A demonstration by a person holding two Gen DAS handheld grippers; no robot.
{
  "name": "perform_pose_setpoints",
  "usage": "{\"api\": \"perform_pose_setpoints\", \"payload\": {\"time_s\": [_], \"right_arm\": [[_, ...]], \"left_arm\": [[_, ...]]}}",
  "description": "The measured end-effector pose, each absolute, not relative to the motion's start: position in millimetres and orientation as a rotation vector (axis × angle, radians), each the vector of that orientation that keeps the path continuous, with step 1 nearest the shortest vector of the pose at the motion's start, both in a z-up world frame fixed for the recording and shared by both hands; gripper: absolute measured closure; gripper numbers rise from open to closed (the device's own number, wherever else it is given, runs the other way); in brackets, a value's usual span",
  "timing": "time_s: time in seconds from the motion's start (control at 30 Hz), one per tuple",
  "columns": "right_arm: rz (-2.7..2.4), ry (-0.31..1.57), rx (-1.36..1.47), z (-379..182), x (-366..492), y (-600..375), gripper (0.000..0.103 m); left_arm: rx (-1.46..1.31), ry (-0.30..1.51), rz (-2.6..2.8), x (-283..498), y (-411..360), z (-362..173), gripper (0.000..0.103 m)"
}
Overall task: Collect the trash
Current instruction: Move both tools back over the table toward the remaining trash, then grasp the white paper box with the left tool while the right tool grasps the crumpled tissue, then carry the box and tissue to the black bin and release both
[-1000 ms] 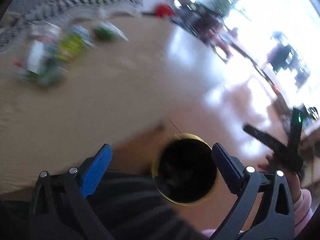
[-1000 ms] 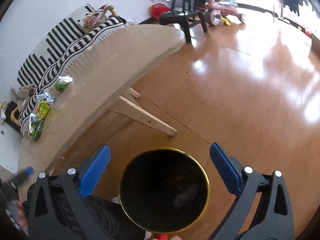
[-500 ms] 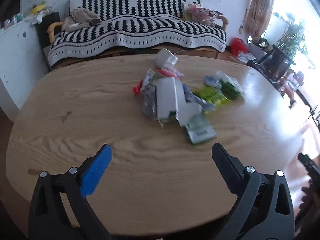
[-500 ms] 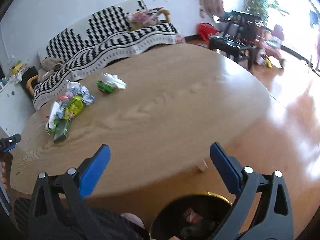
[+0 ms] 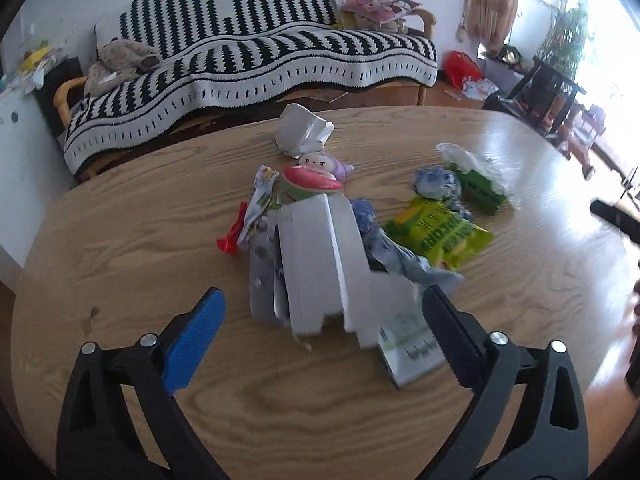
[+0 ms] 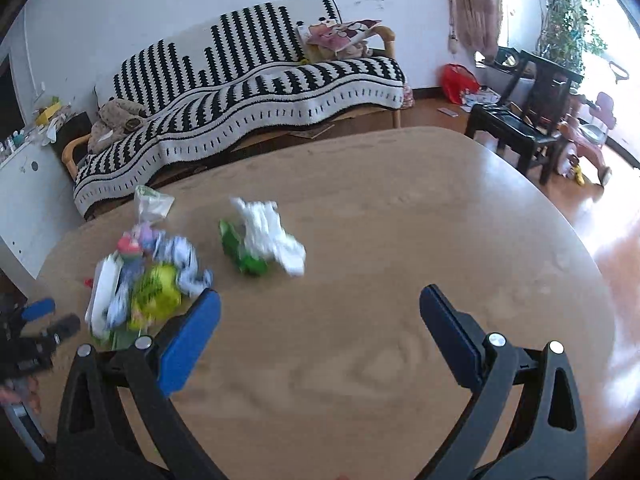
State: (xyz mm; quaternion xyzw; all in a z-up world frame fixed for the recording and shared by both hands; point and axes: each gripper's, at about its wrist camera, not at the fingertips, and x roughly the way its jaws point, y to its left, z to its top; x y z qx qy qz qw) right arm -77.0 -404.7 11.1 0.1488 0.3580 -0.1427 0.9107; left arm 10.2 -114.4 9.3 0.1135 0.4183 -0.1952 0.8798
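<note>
A heap of trash lies on the oval wooden table [image 5: 120, 240]. A flattened white carton [image 5: 320, 264] lies nearest, with a yellow-green snack bag [image 5: 436, 232], a green wrapper [image 5: 478, 188], crumpled white paper [image 5: 302, 132], a pink toy-like piece [image 5: 310, 180] and a small white-green packet [image 5: 412, 344]. My left gripper [image 5: 324, 316] is open and empty just in front of the carton. My right gripper [image 6: 320, 320] is open and empty over bare table [image 6: 400, 240]; the heap [image 6: 148, 280], the green wrapper [image 6: 244, 256] and white paper [image 6: 272, 232] lie to its left, blurred.
A sofa with a black-and-white striped blanket [image 5: 248, 56] stands behind the table. A black chair [image 6: 520, 120] and a pink ride-on toy [image 6: 588, 140] stand at right on the wooden floor. The other gripper shows at the left edge [image 6: 36, 332].
Both grippers swung up from above the black gold-rimmed bin on the floor to the tabletop. The left one then moved closer to the trash heap. The bin is out of view.
</note>
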Motion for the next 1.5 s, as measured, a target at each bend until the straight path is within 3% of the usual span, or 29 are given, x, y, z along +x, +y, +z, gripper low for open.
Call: {"api": "perform_pose_setpoints", "payload": {"time_s": [0.07,0.27,0.37,0.43,0.47,0.57,0.6,0.63,0.97,1.5], "right_arm": [[-0.277,0.750,0.323,9,-50,-411,0.007],[-0.221,0.819,0.304,-16,20,-411,0.007],[-0.197,0.874,0.304,-34,55,-409,0.007],[-0.178,0.902,0.326,-44,72,-408,0.009],[-0.171,0.910,0.332,-47,76,-408,0.012],[-0.139,0.915,0.352,-54,83,-406,0.047],[-0.139,0.916,0.351,-54,84,-405,0.086],[-0.147,0.902,0.350,-53,81,-405,0.094],[-0.150,0.756,0.343,-9,45,-411,0.095],[-0.117,0.695,0.340,34,-10,-400,0.095]], "left_arm": [[0.258,0.885,-0.402,20,-120,3,0.018],[0.305,0.903,-0.398,40,-127,-12,0.020],[0.313,0.923,-0.402,48,-128,-19,0.038],[0.310,0.951,-0.414,55,-127,-25,0.057],[0.302,0.965,-0.417,59,-126,-28,0.059],[0.241,0.989,-0.445,64,-119,-27,0.062],[0.195,0.998,-0.467,65,-115,-26,0.064],[0.141,1.010,-0.481,67,-110,-24,0.066],[0.111,0.945,-0.476,54,-99,6,0.067],[0.084,0.826,-0.491,-2,-82,65,0.067]]}}
